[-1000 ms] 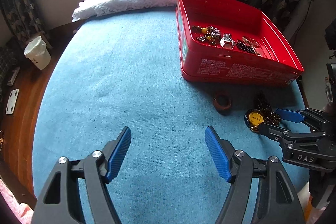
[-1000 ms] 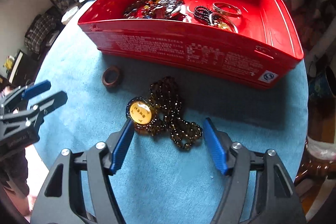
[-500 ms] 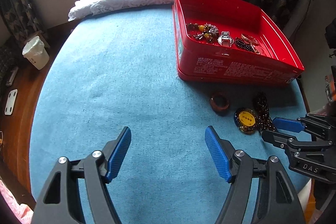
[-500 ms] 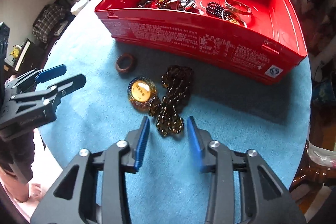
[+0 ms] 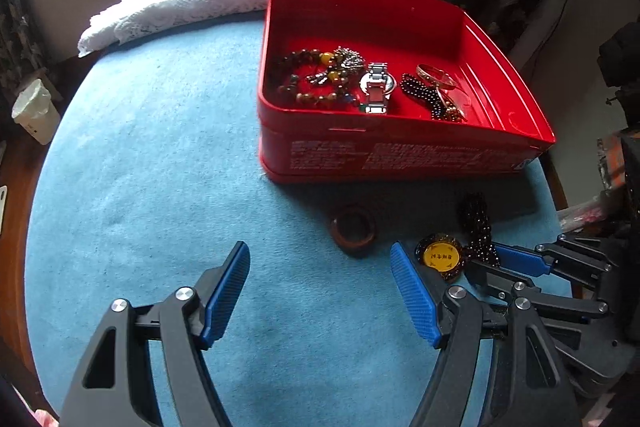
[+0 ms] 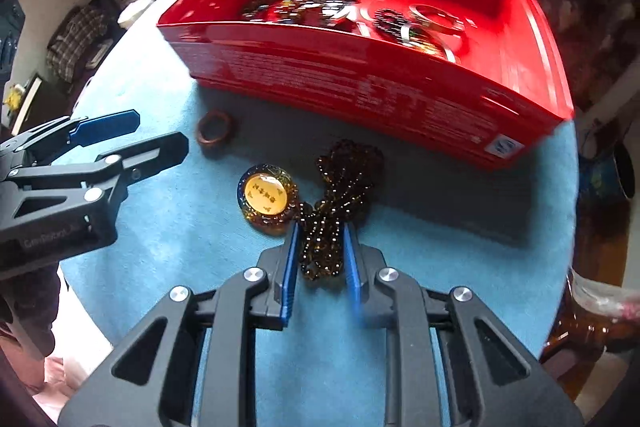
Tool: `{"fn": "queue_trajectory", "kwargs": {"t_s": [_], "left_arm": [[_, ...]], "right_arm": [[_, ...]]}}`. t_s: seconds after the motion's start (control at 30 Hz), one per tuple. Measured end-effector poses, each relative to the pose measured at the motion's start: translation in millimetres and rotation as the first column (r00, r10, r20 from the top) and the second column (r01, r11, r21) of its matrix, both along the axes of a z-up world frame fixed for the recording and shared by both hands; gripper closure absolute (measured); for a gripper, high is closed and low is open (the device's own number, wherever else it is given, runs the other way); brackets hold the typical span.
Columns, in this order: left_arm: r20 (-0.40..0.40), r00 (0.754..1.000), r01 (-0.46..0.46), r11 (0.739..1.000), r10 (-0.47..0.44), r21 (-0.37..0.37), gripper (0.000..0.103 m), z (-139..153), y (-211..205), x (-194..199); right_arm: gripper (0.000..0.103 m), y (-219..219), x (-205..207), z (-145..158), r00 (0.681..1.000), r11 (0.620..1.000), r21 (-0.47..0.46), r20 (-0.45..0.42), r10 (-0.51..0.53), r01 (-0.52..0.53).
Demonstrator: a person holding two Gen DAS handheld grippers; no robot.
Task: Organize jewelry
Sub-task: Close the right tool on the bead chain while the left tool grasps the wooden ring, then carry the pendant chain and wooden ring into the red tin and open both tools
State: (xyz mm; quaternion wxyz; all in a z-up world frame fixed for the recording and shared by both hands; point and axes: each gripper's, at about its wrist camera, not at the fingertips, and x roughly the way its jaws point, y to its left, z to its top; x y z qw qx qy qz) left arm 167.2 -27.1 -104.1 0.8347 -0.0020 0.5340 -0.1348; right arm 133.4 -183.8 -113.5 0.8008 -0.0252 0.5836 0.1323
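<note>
Dark bead necklace (image 6: pixel 330 211) pinched between the narrowed blue pads of the right gripper (image 6: pixel 320 259)

A red tin (image 6: pixel 360 95) is seen at 12 o'clock, a wooden ring (image 6: pixel 215 132) at 10; the strand runs toward 12, its yellow pendant (image 6: pixel 266 199) lying at 9 on the blue cloth (image 6: pixel 168 227); the left gripper (image 5: pixel 320 295) is held spread wide, empty

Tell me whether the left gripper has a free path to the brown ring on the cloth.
Probably yes. The left gripper is open, and the brown ring lies just ahead on bare blue cloth, apart from the red tin and the pendant.
</note>
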Motion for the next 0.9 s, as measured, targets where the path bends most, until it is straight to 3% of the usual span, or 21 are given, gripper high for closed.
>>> {"fn": "queue_trajectory", "kwargs": {"t_s": [0.17,0.2,0.27,0.4,0.47,0.9], "left_arm": [[-0.007,0.999,0.038,0.999,-0.038,0.015,0.034,-7.2,-19.9,6.1],[-0.017,0.999,0.045,0.999,-0.044,0.009,0.037,-9.7,-23.4,7.7],[-0.044,0.998,0.055,0.998,-0.055,0.005,0.054,-15.2,-27.9,10.3],[-0.027,0.998,0.057,0.998,-0.056,0.038,0.061,-16.9,-32.7,11.5],[-0.018,0.999,0.05,0.997,-0.049,0.052,0.074,-17.1,-31.3,12.4],[0.006,0.999,0.039,0.999,-0.039,0.005,0.074,-3.8,-13.1,-1.4]], "right_arm": [[0.083,-21.2,-5.5,3.4,0.999,0.999,0.012,-0.009,-0.045,0.045],[0.083,-24.9,-6.7,4.2,0.999,0.999,0.017,-0.01,-0.052,0.052],[0.083,-27.9,-8.1,6.7,0.998,0.998,0.027,-0.01,-0.06,0.06],[0.083,-30.8,-9.4,10.3,0.998,0.997,0.046,-0.002,-0.067,0.067],[0.083,-33.8,-11.9,11.1,0.998,0.996,0.051,0.001,-0.069,0.069],[0.084,-34.5,-11.3,20.1,0.996,0.994,0.072,0.01,-0.087,0.086]]}}
